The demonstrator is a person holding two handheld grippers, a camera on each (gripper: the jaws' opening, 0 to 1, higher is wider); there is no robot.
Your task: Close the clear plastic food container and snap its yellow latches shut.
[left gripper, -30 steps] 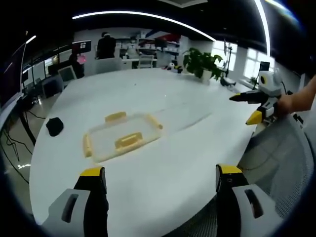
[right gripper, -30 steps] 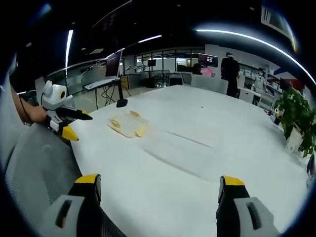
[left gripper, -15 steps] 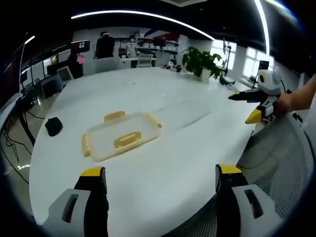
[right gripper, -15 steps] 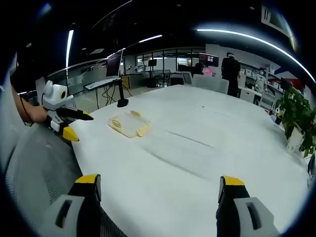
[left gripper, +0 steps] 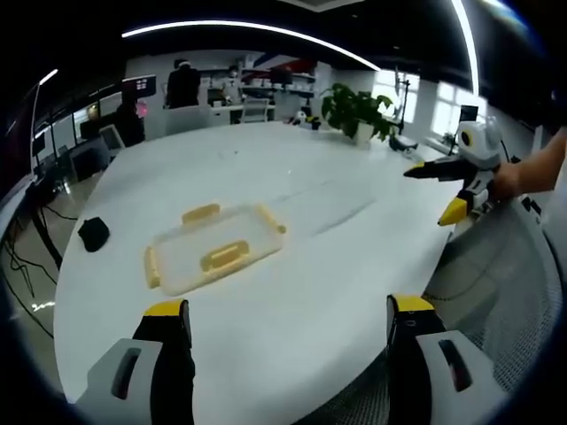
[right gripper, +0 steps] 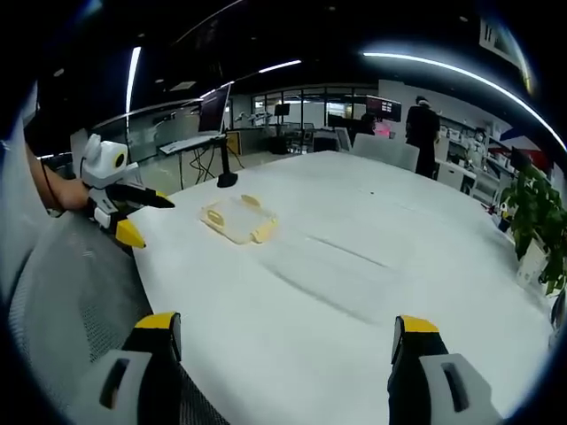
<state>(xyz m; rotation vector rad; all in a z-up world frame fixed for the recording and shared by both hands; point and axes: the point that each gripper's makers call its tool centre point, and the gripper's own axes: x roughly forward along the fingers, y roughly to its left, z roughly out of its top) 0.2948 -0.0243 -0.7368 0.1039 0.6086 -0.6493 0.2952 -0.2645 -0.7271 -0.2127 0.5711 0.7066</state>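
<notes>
step: approach | left gripper (left gripper: 288, 332) jaws apart, right gripper (right gripper: 283, 350) jaws apart, both empty | clear plastic food container with yellow latches (left gripper: 213, 255) sits well ahead on white counter (left gripper: 292, 292) | advice: descend squarely, press lid flat before latching

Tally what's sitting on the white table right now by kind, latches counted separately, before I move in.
Clear plastic food container: 1
Yellow latches I can make out on it in the left gripper view: 4
Small black object near the table's edge: 1
Potted plant at the far side: 1
Total: 7
</notes>
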